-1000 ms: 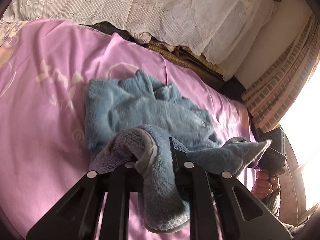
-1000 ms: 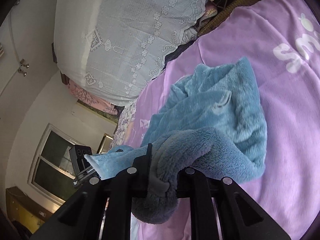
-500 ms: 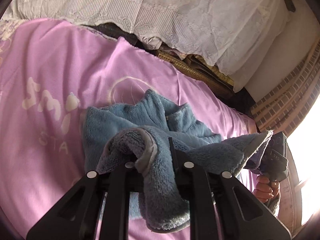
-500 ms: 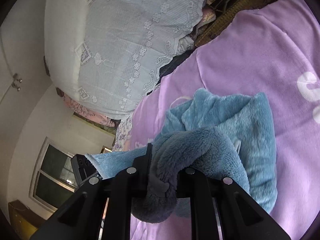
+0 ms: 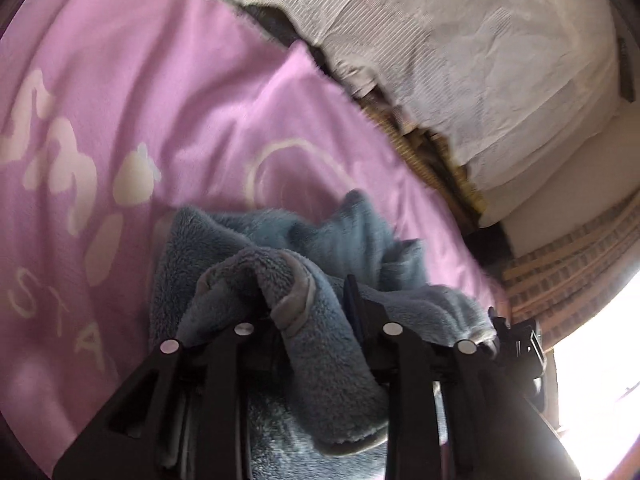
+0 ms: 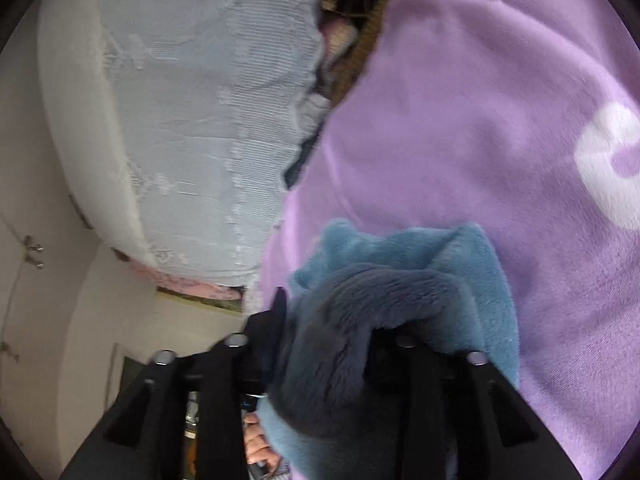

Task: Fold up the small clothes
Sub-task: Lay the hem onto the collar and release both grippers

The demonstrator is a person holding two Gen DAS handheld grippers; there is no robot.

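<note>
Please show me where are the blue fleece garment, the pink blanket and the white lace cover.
blue fleece garment [image 5: 332,240]: left wrist view, upper folded part.
pink blanket [image 5: 168,92]: left wrist view, bare middle.
white lace cover [image 6: 192,128]: right wrist view, front face.

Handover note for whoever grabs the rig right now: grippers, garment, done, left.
Left gripper: jaws have just been opening, a fold of the blue fleece garment draped loosely between them.
Right gripper: jaws have also just been opening, the garment's other gathered edge lying loose between them.
Garment: on the pink blanket, in front of the white lace-covered pillow.
Done: near edge carried over the far part, so one fold is laid.
Left: pull both grippers clear without dragging the fleece, check the edges, probably smooth and fold again.
</note>
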